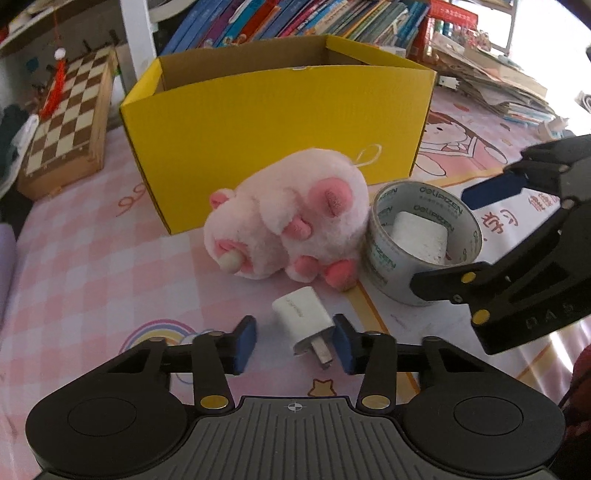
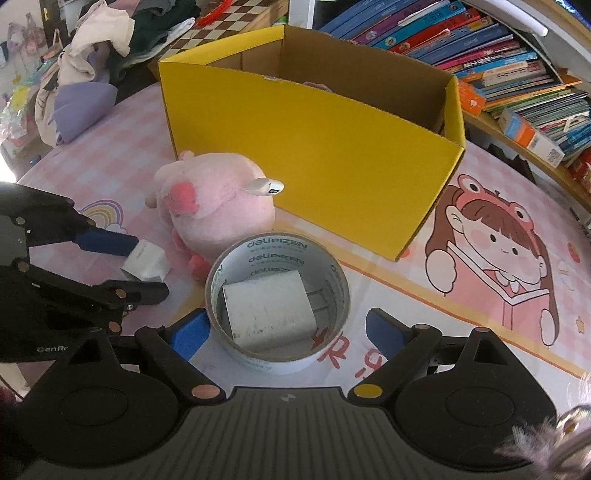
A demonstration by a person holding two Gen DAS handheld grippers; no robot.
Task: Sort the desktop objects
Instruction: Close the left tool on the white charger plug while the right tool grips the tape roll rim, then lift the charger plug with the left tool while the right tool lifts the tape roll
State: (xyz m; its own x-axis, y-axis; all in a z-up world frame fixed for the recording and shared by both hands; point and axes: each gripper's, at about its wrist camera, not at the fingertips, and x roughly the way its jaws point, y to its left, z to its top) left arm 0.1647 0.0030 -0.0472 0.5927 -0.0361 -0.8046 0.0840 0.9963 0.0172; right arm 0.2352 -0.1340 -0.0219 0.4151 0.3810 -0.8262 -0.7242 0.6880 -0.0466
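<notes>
A small white plug charger [image 1: 303, 320] lies on the pink mat between the open jaws of my left gripper [image 1: 295, 341]; the right pad is close to its prongs. A pink plush pig [image 1: 291, 218] lies on its side behind it, in front of an open yellow cardboard box [image 1: 280, 122]. A tape roll [image 1: 417, 240] with a white block inside stands right of the pig. My right gripper [image 2: 284, 334] is open, its jaws on either side of the tape roll [image 2: 277, 295]. The charger [image 2: 146, 260], pig [image 2: 218, 210] and box [image 2: 314, 147] show there too.
A wooden chessboard box [image 1: 66, 122] sits at the far left. Stacked books [image 1: 295, 18] line the back and right. Clothes [image 2: 92, 55] pile at the mat's far left corner. Something pink lies inside the box, mostly hidden.
</notes>
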